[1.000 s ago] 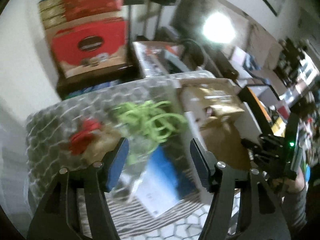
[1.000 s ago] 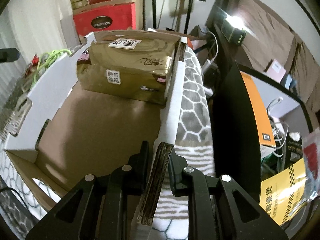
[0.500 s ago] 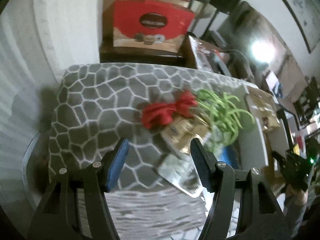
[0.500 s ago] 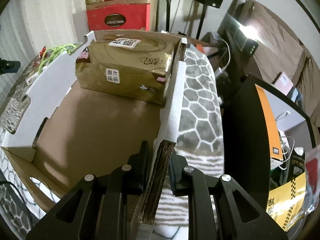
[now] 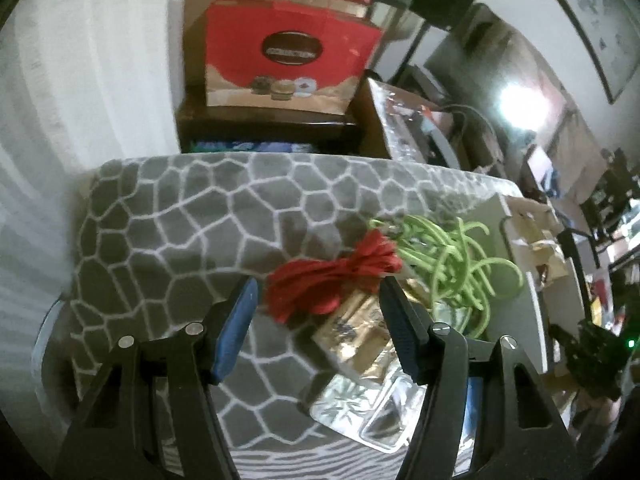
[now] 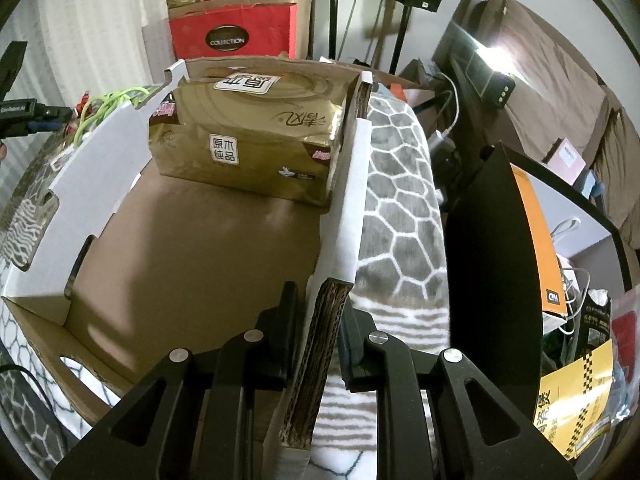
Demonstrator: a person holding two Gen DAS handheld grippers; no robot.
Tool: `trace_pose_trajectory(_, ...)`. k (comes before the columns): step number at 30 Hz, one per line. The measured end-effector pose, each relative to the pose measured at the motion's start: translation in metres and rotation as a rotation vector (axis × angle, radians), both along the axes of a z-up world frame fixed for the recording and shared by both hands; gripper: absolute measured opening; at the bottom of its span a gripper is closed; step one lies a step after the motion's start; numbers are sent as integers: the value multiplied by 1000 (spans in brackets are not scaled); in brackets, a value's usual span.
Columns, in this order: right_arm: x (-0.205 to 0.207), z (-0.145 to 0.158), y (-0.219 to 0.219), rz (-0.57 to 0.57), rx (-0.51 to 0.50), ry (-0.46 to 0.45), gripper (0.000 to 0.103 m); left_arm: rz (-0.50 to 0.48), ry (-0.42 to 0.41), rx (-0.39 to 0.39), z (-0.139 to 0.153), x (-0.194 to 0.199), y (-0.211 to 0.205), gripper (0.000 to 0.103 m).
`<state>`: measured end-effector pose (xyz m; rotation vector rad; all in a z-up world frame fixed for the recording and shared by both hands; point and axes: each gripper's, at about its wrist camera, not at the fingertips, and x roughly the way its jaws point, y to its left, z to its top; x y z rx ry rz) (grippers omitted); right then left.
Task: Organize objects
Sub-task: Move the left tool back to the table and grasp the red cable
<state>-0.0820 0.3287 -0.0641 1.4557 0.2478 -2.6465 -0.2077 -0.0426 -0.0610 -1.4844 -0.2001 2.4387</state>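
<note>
Right wrist view: right tool [image 6: 320,320] clenched on cardboard box [image 6: 348,184] wall. Left tool [image 5: 320,320] released, jaws apart above red cord bundle [image 5: 328,280] beside box.

Cluttered home room: stacked red gift boxes [image 5: 292,60] against white curtain [image 5: 80,80], speaker stands [image 6: 404,12], blanket-covered bench [image 5: 180,220], framed picture [image 5: 592,20].

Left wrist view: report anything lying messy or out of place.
The green cord sprawls in loose, tangled loops beside the red ribbon bundle, both heaped over gold packets on the grey blanket, not yet boxed.
</note>
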Motion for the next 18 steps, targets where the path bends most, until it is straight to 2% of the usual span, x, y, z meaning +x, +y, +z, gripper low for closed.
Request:
trace_pose_trajectory(3, 0, 0, -1, -3, 4, -3, 19, -24, 45, -78, 2, -3, 9, 60)
trace_pose_trajectory(6, 0, -1, -1, -2, 4, -4, 19, -60, 42, -138, -5, -13, 16, 60)
trace_pose_trajectory(9, 0, -1, -1, -5, -3, -7, 19, -54, 33, -201, -14, -26, 19, 59)
trace_pose_trajectory(13, 0, -1, -1, -6, -2, -7, 19, -71, 20, -149, -19, -34, 20, 53)
trace_pose_trajectory(14, 0, -1, -1, -6, -3, -7, 19, -82, 21, -141, -20, -34, 21, 45)
trace_pose_trajectory(18, -1, -1, -2, -7, -4, -7, 19, -78, 4, -147, -23, -38, 22, 35)
